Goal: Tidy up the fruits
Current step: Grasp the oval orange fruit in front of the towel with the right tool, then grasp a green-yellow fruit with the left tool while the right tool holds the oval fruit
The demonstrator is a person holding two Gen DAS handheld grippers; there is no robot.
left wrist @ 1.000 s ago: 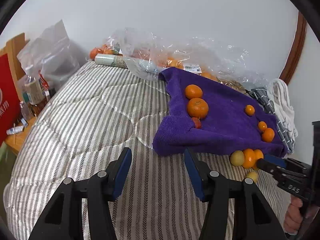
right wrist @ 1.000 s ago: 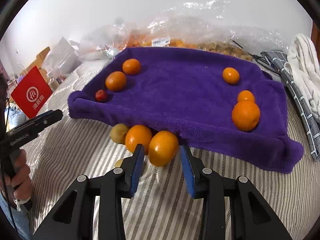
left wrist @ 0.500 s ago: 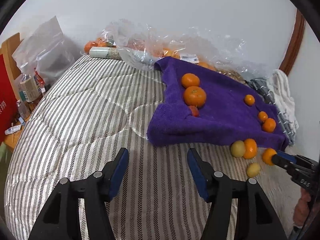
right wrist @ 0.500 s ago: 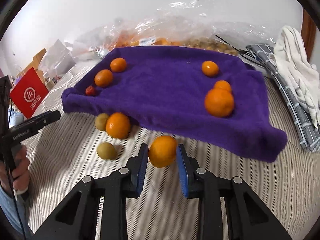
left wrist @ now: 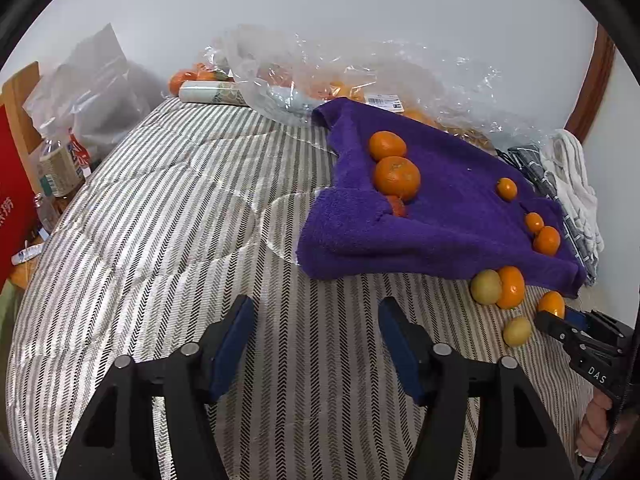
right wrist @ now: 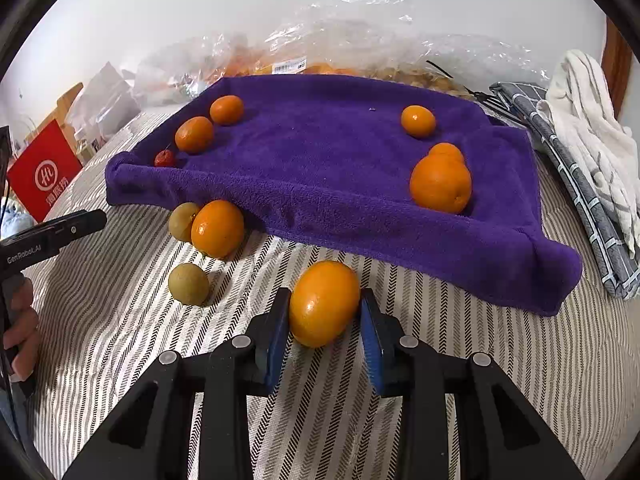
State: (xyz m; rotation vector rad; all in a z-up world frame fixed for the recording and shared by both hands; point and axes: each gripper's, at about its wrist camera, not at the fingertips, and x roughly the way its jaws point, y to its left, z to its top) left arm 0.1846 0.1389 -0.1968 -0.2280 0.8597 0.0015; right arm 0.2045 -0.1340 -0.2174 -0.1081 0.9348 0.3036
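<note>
A striped quilt (right wrist: 460,360) carries a purple towel (right wrist: 320,160) with oranges along its left and right edges. The left gripper (left wrist: 316,340) hangs over bare quilt, jaws wide apart, gripping nothing. The right gripper (right wrist: 325,320) is clamped on an orange (right wrist: 323,303) in front of the towel's near edge. Left of it, a second orange (right wrist: 217,229) touches a green fruit (right wrist: 182,221); another green one (right wrist: 188,283) lies nearer.

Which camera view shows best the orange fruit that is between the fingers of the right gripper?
The right wrist view: the round orange fruit is large and close between the right gripper fingers. In the left wrist view it is only a small orange shape at the tip of that gripper.
</note>
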